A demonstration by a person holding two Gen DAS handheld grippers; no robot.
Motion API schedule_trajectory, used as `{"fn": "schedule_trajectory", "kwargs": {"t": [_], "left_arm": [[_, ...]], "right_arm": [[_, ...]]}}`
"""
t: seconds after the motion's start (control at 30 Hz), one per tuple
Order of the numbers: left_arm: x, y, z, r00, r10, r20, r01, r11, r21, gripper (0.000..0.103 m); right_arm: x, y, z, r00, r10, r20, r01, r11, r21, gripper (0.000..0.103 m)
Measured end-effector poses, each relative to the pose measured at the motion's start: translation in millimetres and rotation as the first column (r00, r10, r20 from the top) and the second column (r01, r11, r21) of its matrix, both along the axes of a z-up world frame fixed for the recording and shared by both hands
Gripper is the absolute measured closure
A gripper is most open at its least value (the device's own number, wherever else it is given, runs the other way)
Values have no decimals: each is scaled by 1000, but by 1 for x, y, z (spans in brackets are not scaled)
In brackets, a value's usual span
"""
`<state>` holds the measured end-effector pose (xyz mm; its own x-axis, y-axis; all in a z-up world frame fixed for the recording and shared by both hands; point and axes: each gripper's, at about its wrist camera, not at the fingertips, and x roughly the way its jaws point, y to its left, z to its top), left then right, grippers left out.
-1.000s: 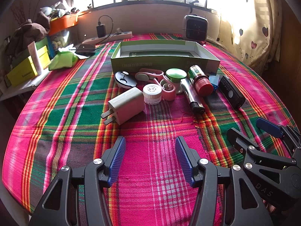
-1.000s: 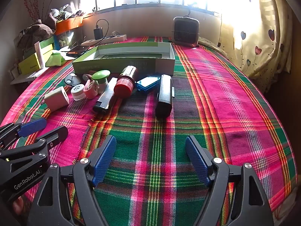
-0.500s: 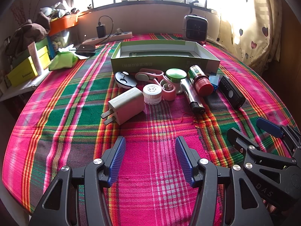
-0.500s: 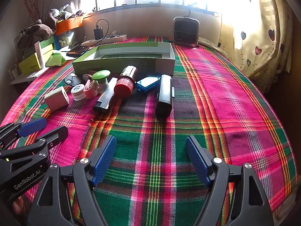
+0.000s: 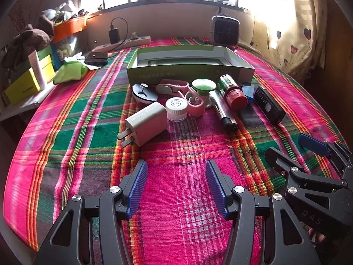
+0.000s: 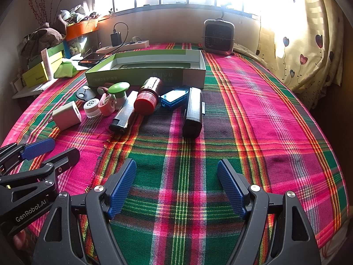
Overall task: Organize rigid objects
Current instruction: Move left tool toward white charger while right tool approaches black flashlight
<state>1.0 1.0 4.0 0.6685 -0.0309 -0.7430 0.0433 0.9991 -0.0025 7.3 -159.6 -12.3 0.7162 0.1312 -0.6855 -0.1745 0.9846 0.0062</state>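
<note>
Grippers sit nearest, side by side over the plaid cloth (image 6: 253,114): the left gripper (image 5: 175,185) and right gripper (image 6: 176,185) are both spread wide, holding nothing. Bare cloth lies ahead of each, with more open room to the right. Beyond, the objects crowd together just before the green box (image 5: 189,66). The charger (image 5: 146,125) points its prongs near-left. The lighter (image 6: 124,112) and black case (image 6: 193,110) lie lengthwise, near to far; the red-capped bottle (image 6: 149,97) turns its cap nearward. The box, open-topped, stretches left to right behind them.
</note>
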Motion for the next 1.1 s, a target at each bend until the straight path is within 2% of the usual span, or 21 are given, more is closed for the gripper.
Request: {"fn": "schedule_trajectory", "kwargs": {"t": [0.2, 0.57, 0.73, 0.83, 0.93, 1.1], "left_arm": [[-1, 14, 3, 999, -44, -23, 43, 998, -45, 49], [13, 51, 7, 999, 9, -36, -11, 997, -71, 49], [26, 56, 11, 999, -16, -31, 13, 996, -88, 49], [36, 52, 12, 999, -36, -31, 34, 997, -62, 49], [44, 50, 12, 998, -52, -33, 50, 997, -66, 49], [57, 48, 9, 998, -47, -48, 45, 998, -37, 49]], "right_arm": [[3, -1, 1, 999, 28, -22, -27, 1000, 4, 27], [22, -17, 6, 998, -6, -69, 6, 1000, 2, 27], [37, -20, 7, 995, -12, -98, 13, 1000, 7, 27], [46, -22, 7, 993, -19, -112, 19, 1000, 5, 27], [55, -22, 7, 992, -10, -126, 10, 1000, -1, 27], [67, -18, 8, 990, -2, -139, 0, 1000, -14, 27]]}}
